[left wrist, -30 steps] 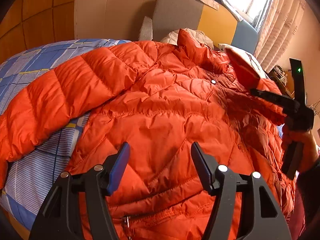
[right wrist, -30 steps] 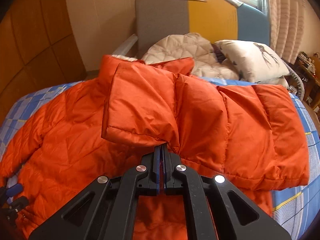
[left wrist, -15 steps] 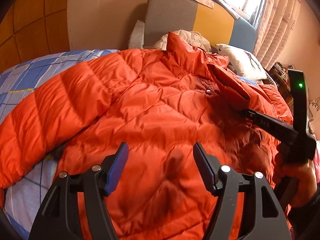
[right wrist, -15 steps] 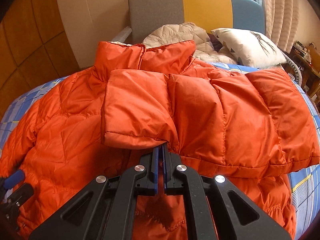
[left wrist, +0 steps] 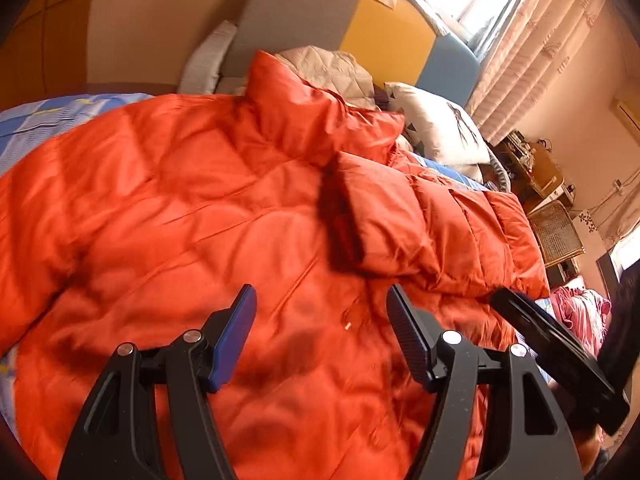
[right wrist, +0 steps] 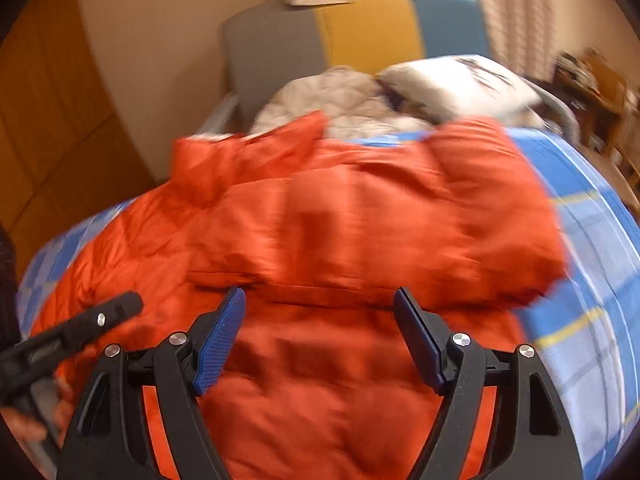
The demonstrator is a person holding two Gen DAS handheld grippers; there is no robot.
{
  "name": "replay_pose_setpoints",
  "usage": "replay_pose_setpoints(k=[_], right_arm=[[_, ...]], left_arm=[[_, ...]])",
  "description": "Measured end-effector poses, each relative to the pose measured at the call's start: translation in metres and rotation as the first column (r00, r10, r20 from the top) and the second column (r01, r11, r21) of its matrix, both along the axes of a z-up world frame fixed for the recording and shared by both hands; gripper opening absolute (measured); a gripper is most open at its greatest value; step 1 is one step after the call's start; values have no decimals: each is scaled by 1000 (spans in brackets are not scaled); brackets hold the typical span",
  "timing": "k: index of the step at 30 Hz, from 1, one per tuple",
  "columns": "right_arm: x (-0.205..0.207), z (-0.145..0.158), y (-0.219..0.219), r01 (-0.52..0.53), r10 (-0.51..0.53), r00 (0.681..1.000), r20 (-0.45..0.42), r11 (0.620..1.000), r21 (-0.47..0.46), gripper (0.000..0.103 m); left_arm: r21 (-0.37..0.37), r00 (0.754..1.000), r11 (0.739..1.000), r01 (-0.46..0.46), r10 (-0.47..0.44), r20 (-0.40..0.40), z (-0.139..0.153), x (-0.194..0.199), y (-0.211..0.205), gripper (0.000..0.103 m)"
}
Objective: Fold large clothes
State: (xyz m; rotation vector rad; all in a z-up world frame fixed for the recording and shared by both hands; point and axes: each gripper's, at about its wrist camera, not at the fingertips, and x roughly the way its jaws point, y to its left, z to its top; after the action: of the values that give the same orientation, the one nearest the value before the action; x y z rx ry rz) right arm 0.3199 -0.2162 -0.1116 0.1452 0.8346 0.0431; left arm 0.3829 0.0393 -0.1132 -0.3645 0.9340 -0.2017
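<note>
A large orange puffer jacket (left wrist: 208,216) lies spread on the bed, collar toward the headboard. Its right sleeve (left wrist: 432,224) is folded across the chest and lies there loose; it also shows in the right wrist view (right wrist: 384,232), blurred. My left gripper (left wrist: 320,332) is open and empty above the jacket's lower front. My right gripper (right wrist: 320,332) is open and empty just in front of the folded sleeve's cuff. The left sleeve (left wrist: 36,208) lies out to the left.
The bed has a blue checked sheet (right wrist: 596,280). A beige quilted garment (right wrist: 340,100) and a white pillow (left wrist: 440,128) lie by the grey, yellow and blue headboard (left wrist: 360,28). A wicker basket (left wrist: 556,232) and a wooden cabinet stand at the right.
My right gripper has let go of the sleeve cuff and opened, then drawn back. The sleeve now rests on the jacket's chest. My left gripper has swung toward the right.
</note>
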Motion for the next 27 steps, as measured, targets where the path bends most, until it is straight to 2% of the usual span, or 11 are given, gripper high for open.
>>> replay_pose_setpoints(k=[4, 5, 7, 8, 9, 12, 15, 17, 20, 24, 27], right_arm=[[-10, -3, -44, 94, -94, 995, -22, 995, 16, 76], [-11, -4, -50, 109, -109, 994, -25, 994, 15, 76], [-14, -6, -67, 151, -150, 988, -35, 988, 24, 76], [-15, -7, -75, 170, -169, 985, -35, 985, 29, 76], [-16, -7, -79, 184, -183, 983, -32, 982, 33, 76], [-20, 0, -94, 213, -213, 977, -4, 974, 76, 76], [-22, 9, -101, 216, -221, 975, 33, 968, 126, 73], [-17, 13, -99, 196, -205, 978, 45, 967, 160, 70], [-2, 11, -87, 168, -175, 984, 42, 977, 135, 65], [25, -2, -65, 133, -133, 991, -8, 986, 103, 59], [40, -15, -45, 117, -114, 992, -59, 992, 45, 56]], left_arm=[[-60, 998, 998, 13, -16, -57, -16, 30, -14, 65], [-87, 998, 996, 16, -22, -67, -19, 37, -17, 61], [-115, 996, 993, 27, -36, -79, -22, 47, -23, 44], [-149, 994, 988, 50, -63, -85, -24, 53, -28, 23], [-153, 994, 986, 64, -77, -77, -24, 54, -31, 8], [-174, 997, 982, 70, -73, -14, -13, 51, -27, 4], [-151, 999, 988, 27, -23, 29, 1, 38, -2, 4], [-110, 999, 994, -23, 28, 47, 7, 30, 23, 4], [-53, 996, 996, -72, 74, 47, 10, 25, 47, 4], [-6, 993, 994, -109, 109, 42, 5, 21, 69, 4], [85, 988, 984, -156, 153, 37, -3, 22, 74, 4]])
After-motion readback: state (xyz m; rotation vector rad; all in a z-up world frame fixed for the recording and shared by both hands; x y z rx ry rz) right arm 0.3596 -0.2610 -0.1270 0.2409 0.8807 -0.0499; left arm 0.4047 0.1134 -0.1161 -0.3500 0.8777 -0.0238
